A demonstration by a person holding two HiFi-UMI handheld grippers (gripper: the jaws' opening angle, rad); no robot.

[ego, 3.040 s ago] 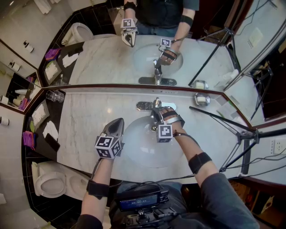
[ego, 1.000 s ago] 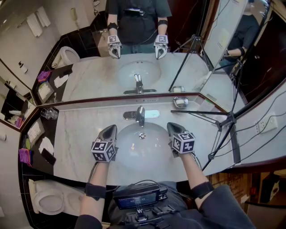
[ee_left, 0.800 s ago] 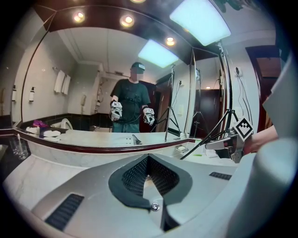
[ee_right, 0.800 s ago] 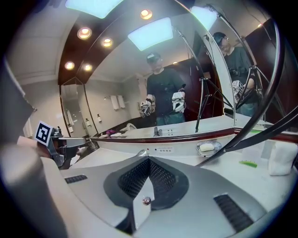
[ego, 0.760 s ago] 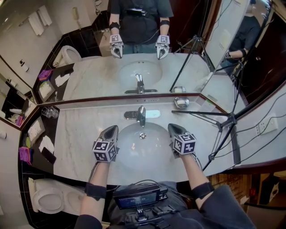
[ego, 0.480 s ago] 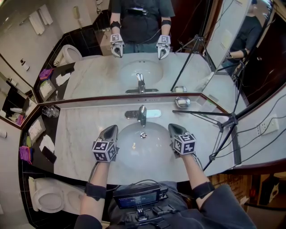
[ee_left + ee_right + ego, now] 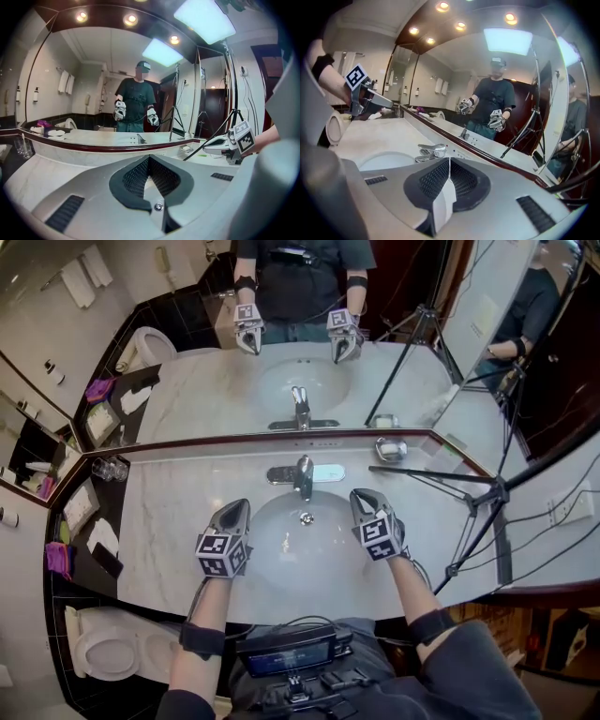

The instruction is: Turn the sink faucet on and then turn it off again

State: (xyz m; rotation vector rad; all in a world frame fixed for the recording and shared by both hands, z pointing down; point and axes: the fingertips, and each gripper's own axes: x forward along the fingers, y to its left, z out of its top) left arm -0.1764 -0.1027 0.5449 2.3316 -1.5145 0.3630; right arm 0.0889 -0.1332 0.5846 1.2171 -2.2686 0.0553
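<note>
The faucet stands at the far edge of the sink, midway along the marble bench, and neither pair of tongs touches it. From the head view, the left tongs hover over the sink's left rim and the right tongs over its right rim, both nearer than the faucet. Only this view takes in the soap dish to the far right and the toilet at the near left. The left gripper view shows its jaws shut tight on nothing, the right tongs at its right edge, and the faucet only as a reflection in the mirror. The right gripper view shows the real faucet just beyond its jaws, slightly left. These jaws are all but together, having just started to part, with nothing between them.
</note>
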